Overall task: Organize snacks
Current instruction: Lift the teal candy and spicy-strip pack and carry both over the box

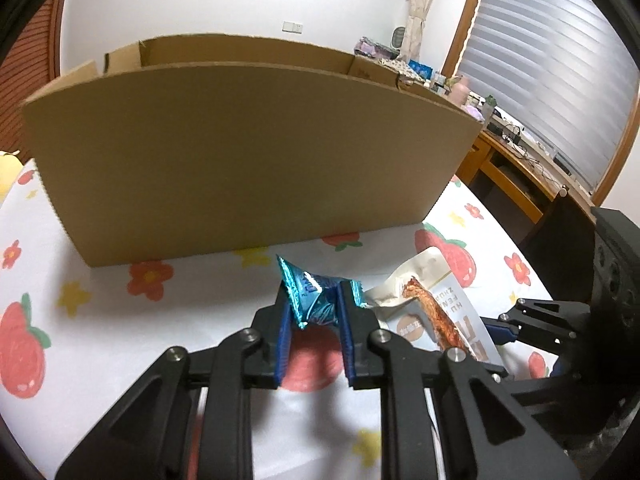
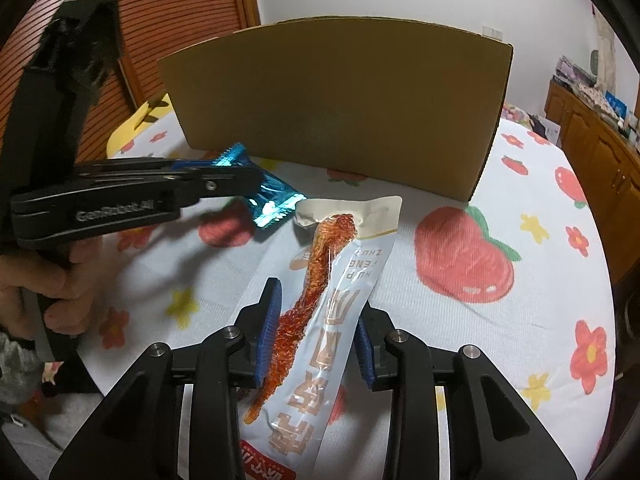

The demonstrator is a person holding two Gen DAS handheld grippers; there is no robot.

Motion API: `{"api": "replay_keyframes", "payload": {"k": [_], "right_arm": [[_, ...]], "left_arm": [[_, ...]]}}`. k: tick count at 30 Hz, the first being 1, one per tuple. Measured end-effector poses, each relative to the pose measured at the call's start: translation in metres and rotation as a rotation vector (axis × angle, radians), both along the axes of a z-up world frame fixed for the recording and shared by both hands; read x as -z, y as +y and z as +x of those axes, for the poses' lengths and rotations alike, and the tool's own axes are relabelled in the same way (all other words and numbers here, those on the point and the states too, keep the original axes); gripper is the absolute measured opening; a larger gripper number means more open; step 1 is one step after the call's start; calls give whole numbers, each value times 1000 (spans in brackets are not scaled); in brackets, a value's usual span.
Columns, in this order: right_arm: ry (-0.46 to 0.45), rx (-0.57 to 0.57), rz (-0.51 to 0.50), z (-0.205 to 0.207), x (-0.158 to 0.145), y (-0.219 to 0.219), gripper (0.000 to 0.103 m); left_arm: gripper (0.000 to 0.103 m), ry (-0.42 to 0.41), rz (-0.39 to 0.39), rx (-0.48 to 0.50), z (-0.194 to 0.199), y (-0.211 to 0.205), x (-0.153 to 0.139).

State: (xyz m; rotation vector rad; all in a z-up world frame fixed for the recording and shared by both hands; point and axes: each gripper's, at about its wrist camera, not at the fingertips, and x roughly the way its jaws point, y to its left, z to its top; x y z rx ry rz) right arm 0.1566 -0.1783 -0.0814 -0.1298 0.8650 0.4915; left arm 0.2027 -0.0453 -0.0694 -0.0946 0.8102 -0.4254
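My left gripper [image 1: 314,300] is shut on a shiny blue foil snack packet [image 1: 308,294] and holds it above the tablecloth, in front of the cardboard box [image 1: 248,152]. The packet also shows in the right wrist view [image 2: 270,198], held by the left gripper [image 2: 256,180]. My right gripper [image 2: 318,316] is shut on a long white snack pouch [image 2: 340,264] printed with a red-orange spicy strip; the pouch sticks out forward toward the box [image 2: 340,112]. In the left wrist view the pouch [image 1: 436,308] lies just right of the blue packet.
The table wears a white cloth [image 1: 80,320] with strawberries and flowers. The tall open box stands at the back. A wooden cabinet [image 2: 600,152] with clutter runs along the right. A yellow object [image 2: 132,124] lies left of the box.
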Motion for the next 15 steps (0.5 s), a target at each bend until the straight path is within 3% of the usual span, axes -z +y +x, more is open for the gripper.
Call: {"api": "replay_keyframes", "payload": {"k": [3, 15], "right_arm": [[1, 1, -2, 1, 0, 1, 33], [28, 6, 134, 1, -9, -14, 15]], "left_arm": [[18, -15, 7, -3, -4, 2, -4], [18, -30, 4, -3, -10, 5, -9]]}}
